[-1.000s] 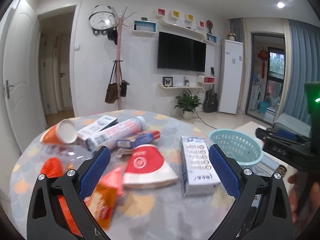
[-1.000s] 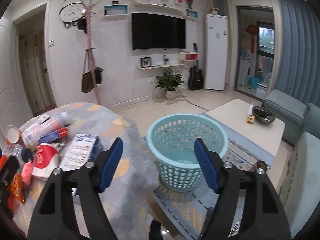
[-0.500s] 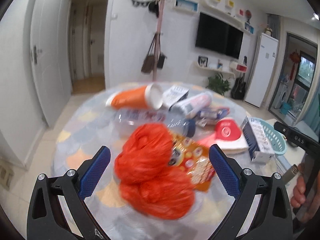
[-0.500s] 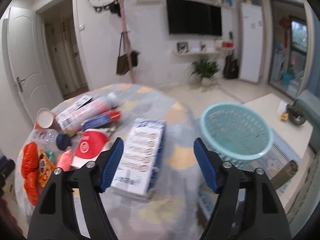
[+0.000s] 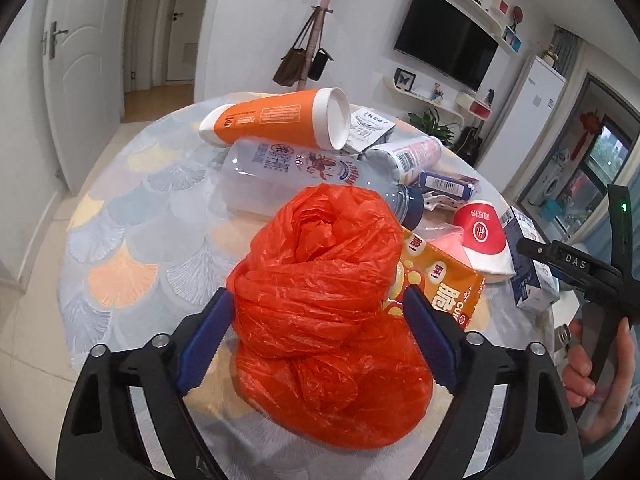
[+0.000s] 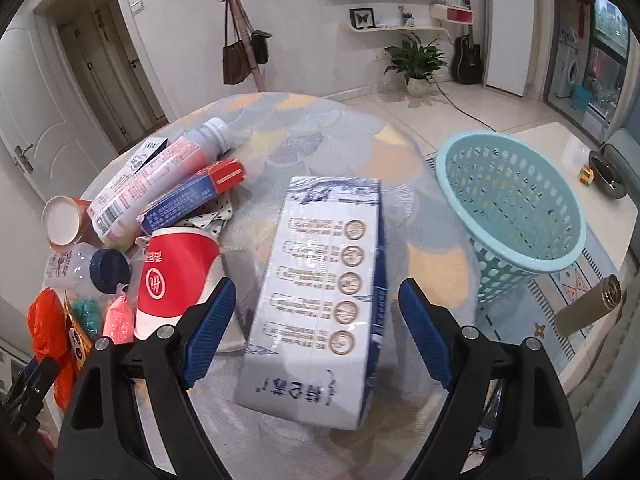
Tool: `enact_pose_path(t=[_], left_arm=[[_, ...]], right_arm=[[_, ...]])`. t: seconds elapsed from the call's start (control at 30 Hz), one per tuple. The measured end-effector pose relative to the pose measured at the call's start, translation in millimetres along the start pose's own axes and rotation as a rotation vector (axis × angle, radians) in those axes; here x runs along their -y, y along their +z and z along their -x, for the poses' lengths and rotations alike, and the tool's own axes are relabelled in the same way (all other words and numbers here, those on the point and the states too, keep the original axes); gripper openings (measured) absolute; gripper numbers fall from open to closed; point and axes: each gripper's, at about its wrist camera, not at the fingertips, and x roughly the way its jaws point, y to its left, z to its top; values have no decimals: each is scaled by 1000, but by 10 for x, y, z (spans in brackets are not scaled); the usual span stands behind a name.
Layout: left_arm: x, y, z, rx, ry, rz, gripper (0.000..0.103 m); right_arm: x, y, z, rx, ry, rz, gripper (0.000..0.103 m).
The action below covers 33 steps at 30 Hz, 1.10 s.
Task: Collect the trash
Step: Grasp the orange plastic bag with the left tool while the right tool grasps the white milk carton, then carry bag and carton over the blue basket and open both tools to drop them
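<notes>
Trash lies on a round table (image 5: 132,240). My left gripper (image 5: 316,312) is open, its fingers on either side of a crumpled orange plastic bag (image 5: 320,300), without squeezing it. My right gripper (image 6: 316,300) is open around the near end of a white and blue carton (image 6: 324,292) lying flat. A teal basket (image 6: 516,216) stands on the floor to the right of the table. The right gripper also shows in the left wrist view (image 5: 576,264), held by a hand.
Behind the bag lie an orange tube (image 5: 276,120), a clear bottle (image 5: 304,172), a snack packet (image 5: 440,284) and a red paper cup (image 5: 482,240). In the right wrist view a pink and white bottle (image 6: 160,176) and a red and blue box (image 6: 196,196) lie at the left.
My left gripper has swung left and down onto the orange bag. My right gripper has swung left from the basket and closed in over the carton.
</notes>
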Motion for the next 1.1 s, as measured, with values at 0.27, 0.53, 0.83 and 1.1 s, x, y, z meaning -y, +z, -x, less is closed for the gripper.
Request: enact_pose_path(t=[0.27,0.53,0.83,1.1], left_arm=[[-11,2,52,2,1,7,56],[53,98,328,103,-84,24,46],[694,495,579,211,-162,-91,45],[1671,861,249,203,-216,-226,45]], right_arm=[[-8,-51,-62,-30,-34,24,61],[63,-46,97,33,56,9,56],[254,150,513,181,80,14,56],[924,417,673,271,23,-79,56]])
